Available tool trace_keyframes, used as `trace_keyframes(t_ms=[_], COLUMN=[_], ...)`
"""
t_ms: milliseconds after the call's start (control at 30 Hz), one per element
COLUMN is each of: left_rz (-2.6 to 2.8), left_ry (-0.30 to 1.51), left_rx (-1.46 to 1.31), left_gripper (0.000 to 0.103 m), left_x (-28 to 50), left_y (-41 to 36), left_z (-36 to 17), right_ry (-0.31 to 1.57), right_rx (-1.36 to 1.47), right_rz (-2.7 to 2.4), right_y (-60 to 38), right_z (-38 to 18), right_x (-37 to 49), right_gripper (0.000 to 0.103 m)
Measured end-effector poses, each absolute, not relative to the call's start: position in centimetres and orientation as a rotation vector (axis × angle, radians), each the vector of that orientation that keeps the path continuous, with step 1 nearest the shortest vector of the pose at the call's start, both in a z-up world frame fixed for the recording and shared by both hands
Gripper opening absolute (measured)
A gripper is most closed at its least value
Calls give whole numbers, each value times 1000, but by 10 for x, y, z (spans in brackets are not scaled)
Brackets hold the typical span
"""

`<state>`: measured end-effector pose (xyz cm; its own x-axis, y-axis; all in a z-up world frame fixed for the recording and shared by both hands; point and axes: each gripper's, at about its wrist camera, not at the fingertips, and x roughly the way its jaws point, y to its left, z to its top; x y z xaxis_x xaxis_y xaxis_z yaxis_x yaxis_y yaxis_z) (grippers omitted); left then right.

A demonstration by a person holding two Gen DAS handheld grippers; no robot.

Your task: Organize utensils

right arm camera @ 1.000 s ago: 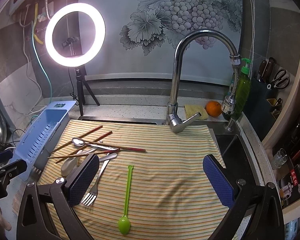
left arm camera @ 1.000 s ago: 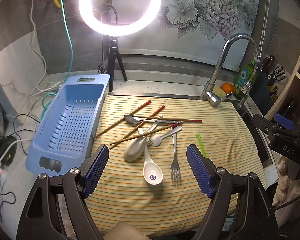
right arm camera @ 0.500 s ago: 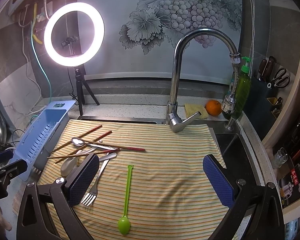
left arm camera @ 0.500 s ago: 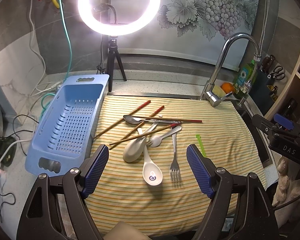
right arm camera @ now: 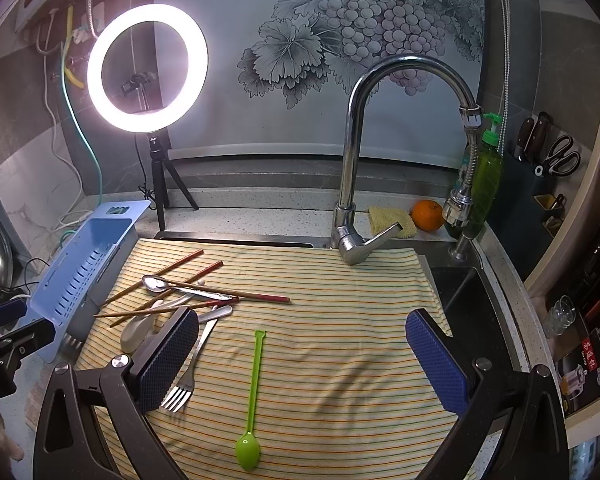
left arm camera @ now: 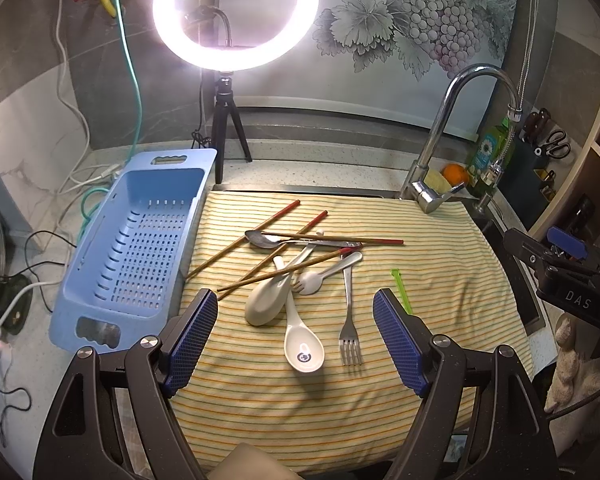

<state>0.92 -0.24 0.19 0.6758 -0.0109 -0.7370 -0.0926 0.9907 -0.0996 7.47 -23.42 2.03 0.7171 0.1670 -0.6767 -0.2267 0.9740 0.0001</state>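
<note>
A pile of utensils lies on a striped yellow cloth (left arm camera: pixel 440 240): several chopsticks (left arm camera: pixel 256 232), a metal spoon (left arm camera: pixel 260 239), white ceramic spoons (left arm camera: pixel 303 344), a white spork (left arm camera: pixel 312 280) and a metal fork (left arm camera: pixel 349 320). A green plastic spoon (right arm camera: pixel 254 396) lies apart to the right. A blue slotted basket (left arm camera: pixel 136 248) stands left of the cloth. My left gripper (left arm camera: pixel 296 332) is open and empty, above the white spoon and fork. My right gripper (right arm camera: pixel 302 356) is open and empty, above the green spoon.
A chrome faucet (right arm camera: pixel 360 152) rises behind the cloth. A ring light on a tripod (left arm camera: pixel 232 12) stands at the back left. An orange (right arm camera: pixel 427 215), sponge and green soap bottle (right arm camera: pixel 486 172) sit at the back right. Cables lie left of the basket.
</note>
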Motion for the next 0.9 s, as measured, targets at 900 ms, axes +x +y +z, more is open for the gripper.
trace_keyframes(t_ms=[900], left_rz=[47], left_ry=[833], left_rx=[-133], left_gripper=[80], left_x=[12], left_y=[-3], left_z=[0], right_ry=[741], right_rx=[-86], right_rz=[216], right_y=[-233], right_z=[17], right_x=[76], right_gripper=[102])
